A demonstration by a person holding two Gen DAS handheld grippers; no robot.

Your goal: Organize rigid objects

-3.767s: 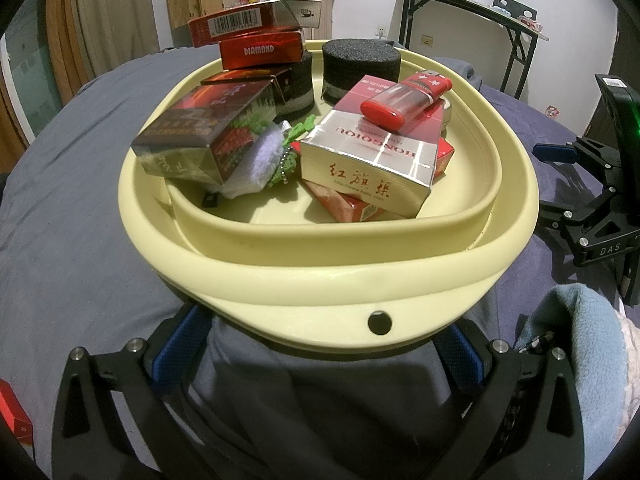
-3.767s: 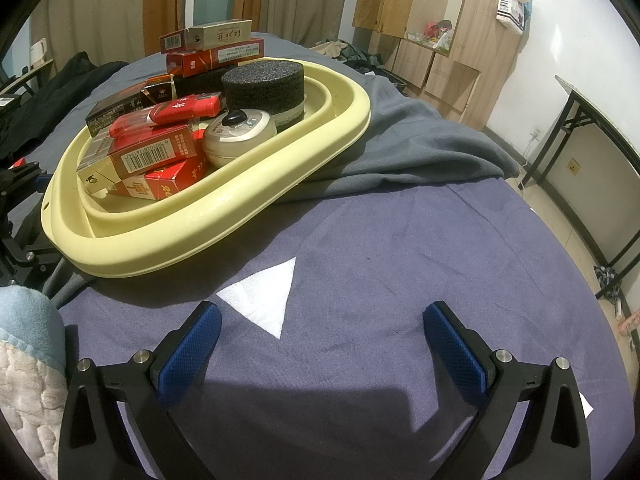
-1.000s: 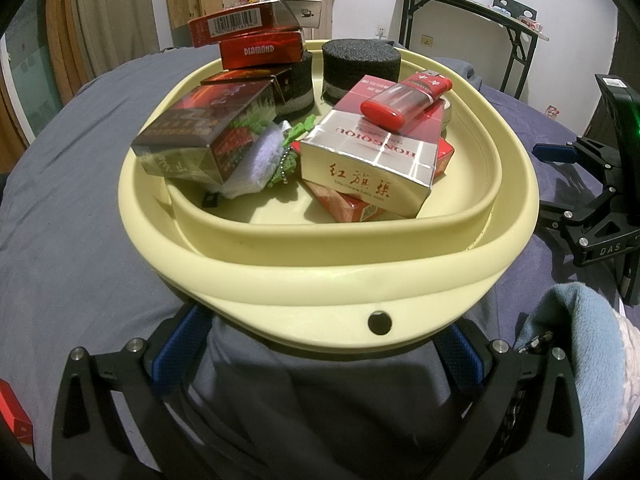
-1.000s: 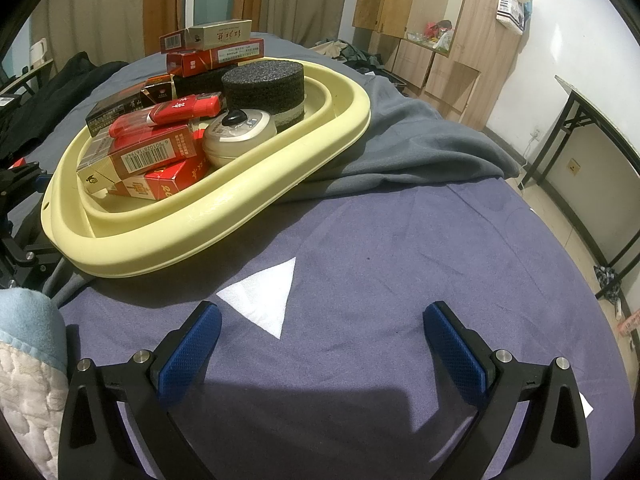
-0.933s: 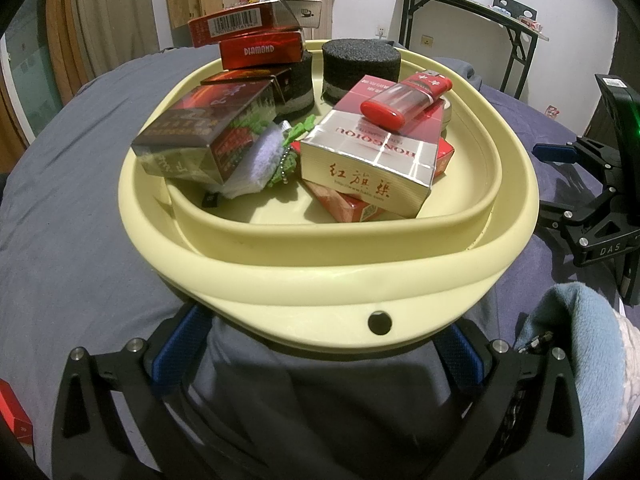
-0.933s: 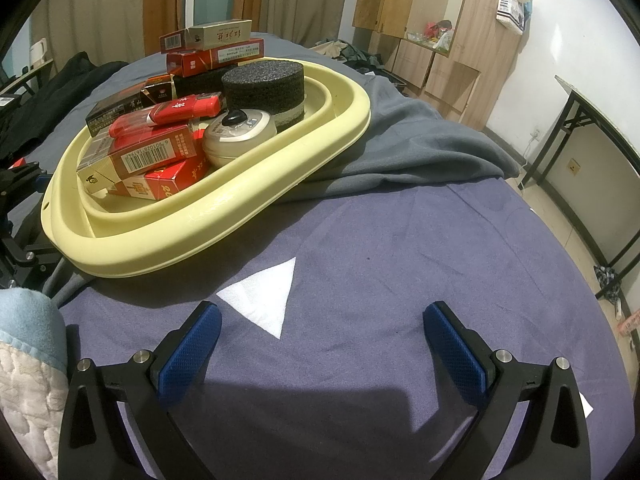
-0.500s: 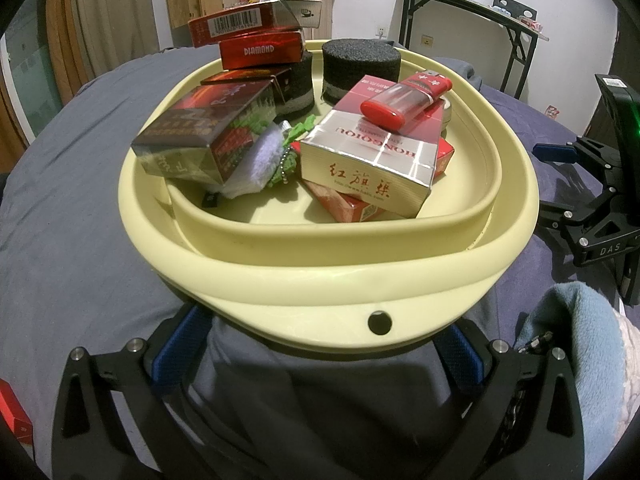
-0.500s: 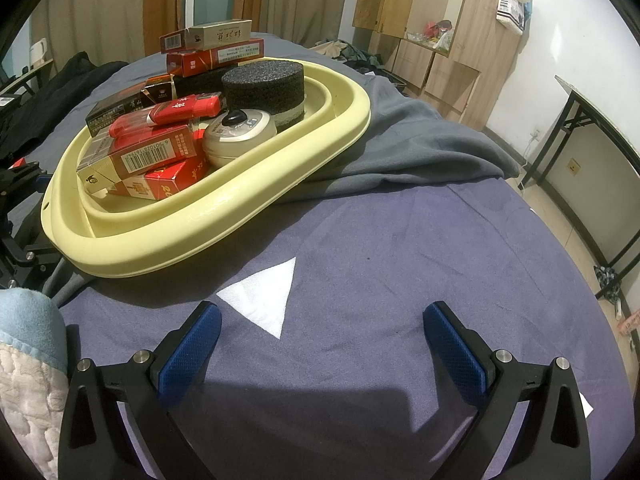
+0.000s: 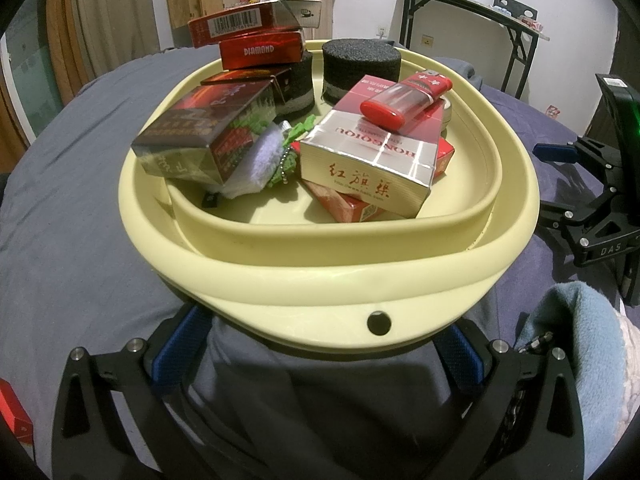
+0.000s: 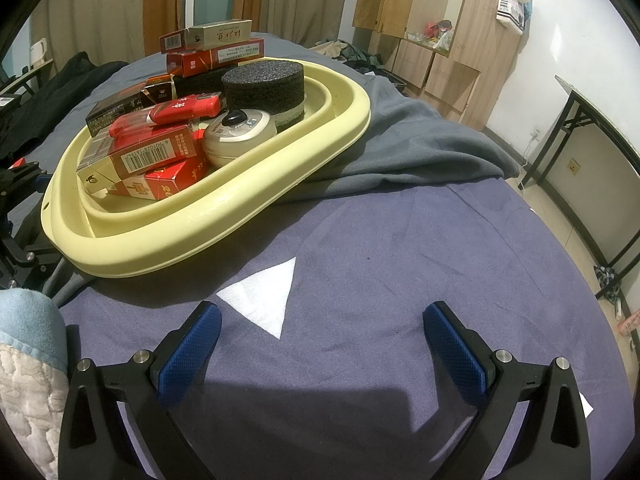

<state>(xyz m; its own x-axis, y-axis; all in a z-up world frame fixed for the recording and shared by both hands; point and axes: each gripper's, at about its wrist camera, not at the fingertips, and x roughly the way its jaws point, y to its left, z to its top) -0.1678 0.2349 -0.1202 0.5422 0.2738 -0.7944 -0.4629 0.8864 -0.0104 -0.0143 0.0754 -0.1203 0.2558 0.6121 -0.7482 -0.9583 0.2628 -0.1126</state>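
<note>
A pale yellow basin sits on a bed, piled with rigid items. A silver-and-red cigarette box carries a red lighter. A dark box leans at the left, and stacked red boxes rest on black foam discs. A round cream tin lies beside them. My left gripper is open, its tips under the basin's near rim. My right gripper is open over bare bedding, right of the basin.
A grey cloth lies under the basin. A white triangle marks the purple sheet. A small red box lies at the lower left. A person's blue fleece sleeve is close. Black-framed tables and wooden cupboards stand beyond the bed.
</note>
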